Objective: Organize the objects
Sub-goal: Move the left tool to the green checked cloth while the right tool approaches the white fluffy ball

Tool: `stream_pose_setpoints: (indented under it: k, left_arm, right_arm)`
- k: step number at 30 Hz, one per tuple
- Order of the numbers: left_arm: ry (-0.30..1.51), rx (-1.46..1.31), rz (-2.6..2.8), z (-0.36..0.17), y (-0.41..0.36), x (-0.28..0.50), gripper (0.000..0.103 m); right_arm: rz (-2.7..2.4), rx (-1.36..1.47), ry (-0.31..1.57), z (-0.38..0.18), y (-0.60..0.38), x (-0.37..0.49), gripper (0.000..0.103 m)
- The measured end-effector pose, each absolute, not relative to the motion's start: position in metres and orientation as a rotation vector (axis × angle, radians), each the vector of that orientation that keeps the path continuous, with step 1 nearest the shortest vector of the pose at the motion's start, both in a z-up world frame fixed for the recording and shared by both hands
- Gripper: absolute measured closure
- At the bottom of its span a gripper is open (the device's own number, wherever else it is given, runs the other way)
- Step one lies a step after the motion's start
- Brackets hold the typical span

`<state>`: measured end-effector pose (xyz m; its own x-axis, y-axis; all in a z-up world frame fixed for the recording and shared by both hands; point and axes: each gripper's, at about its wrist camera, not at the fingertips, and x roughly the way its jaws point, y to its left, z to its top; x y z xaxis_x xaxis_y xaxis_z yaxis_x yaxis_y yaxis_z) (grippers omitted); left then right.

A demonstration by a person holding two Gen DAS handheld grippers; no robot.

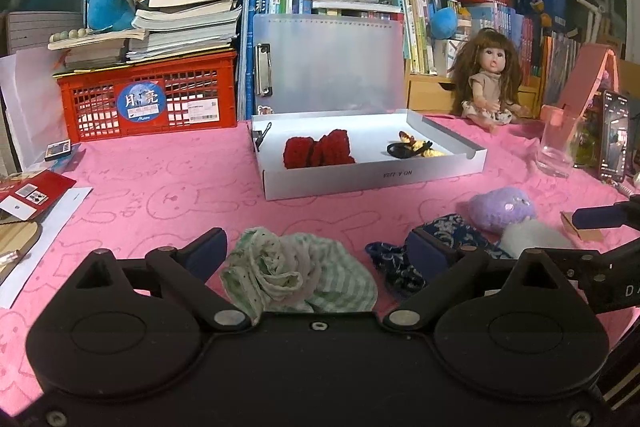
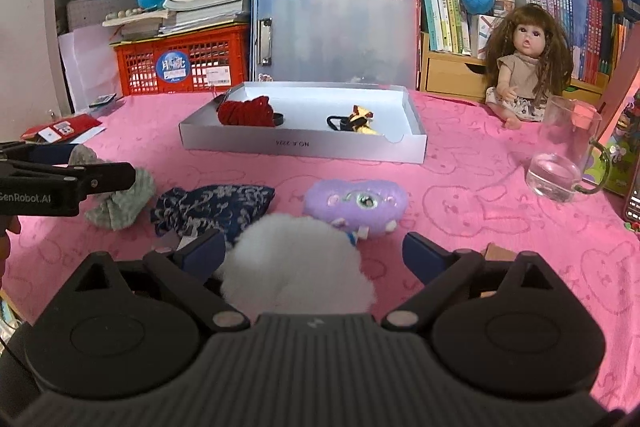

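Left claw [image 1: 320, 247], jaws apart, straddles a crumpled green cloth [image 1: 298, 277] on the counter [image 1: 160, 195]; right claw [image 2: 314, 251], jaws apart, straddles a white fluffy ball [image 2: 298, 263]. The white box [image 2: 304, 147] lies ahead of both. Likely risk: the left claw's right-hand finger [image 1: 430, 255], overlapping the navy patterned pouch [image 1: 396, 267], snags it. The cloth's long axis runs across the jaws; the ball shows none.

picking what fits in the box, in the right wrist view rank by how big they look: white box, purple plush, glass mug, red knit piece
1. white box
2. purple plush and glass mug: look alike, left unranked
3. red knit piece, though farthest away
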<state>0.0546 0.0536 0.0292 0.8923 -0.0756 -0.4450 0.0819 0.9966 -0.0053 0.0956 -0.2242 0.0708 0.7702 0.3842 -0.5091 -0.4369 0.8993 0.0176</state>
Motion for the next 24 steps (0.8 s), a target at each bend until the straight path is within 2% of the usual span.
stream_pose_setpoints:
  k: [24]
  left_arm:
    - [0.527,-0.002,-0.001,0.008,0.062,0.057,0.006]
  right_arm:
    - [0.447,-0.113,0.582,0.054,-0.221,0.095,0.004]
